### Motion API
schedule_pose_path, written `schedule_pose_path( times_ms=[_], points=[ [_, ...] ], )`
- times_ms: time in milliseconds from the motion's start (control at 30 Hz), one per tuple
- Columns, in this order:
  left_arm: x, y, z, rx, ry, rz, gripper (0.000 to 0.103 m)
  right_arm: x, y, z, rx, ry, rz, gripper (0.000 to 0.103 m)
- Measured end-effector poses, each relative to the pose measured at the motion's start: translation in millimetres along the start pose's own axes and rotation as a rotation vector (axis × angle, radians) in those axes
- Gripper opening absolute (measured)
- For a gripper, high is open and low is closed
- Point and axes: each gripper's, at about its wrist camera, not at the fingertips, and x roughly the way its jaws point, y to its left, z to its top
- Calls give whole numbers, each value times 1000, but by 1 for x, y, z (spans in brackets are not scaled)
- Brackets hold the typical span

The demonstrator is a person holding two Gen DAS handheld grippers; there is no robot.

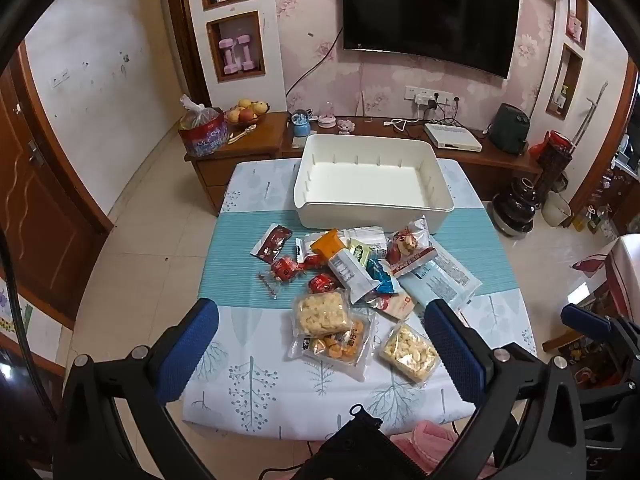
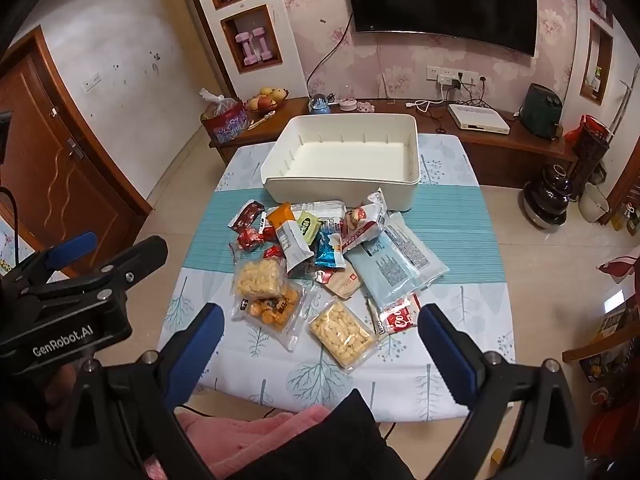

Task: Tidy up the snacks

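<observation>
A white plastic bin [image 1: 376,204] [image 2: 344,190] stands with nothing in it at the far side of the table. In front of it lies a pile of snack packets [image 1: 360,268] [image 2: 320,248]: small red wrappers, an orange pack, pale blue bags and clear trays of puffed pieces [image 1: 322,314] [image 2: 342,332]. My left gripper [image 1: 320,320] hovers open above the near part of the pile, holding nothing. My right gripper [image 2: 320,324] is also open and empty over the near packets. The left gripper's body shows at the left of the right wrist view.
The table [image 1: 248,380] [image 2: 460,360] wears a cloth with a tree print and a teal band. Behind it runs a low wooden cabinet [image 1: 248,148] with a fruit bowl, a red bag and a white box. A pink sleeve [image 2: 256,428] lies at the near edge.
</observation>
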Motion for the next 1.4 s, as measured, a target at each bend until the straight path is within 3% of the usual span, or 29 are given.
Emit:
schedule_pose_path(
  times_ms=[1100, 1400],
  points=[
    [0, 1, 0, 3, 10, 1, 102, 1, 7, 2, 1, 6, -3, 98],
    [-2, -1, -17, 2, 21, 6, 102, -4, 6, -6, 0, 9, 1, 98]
  ],
)
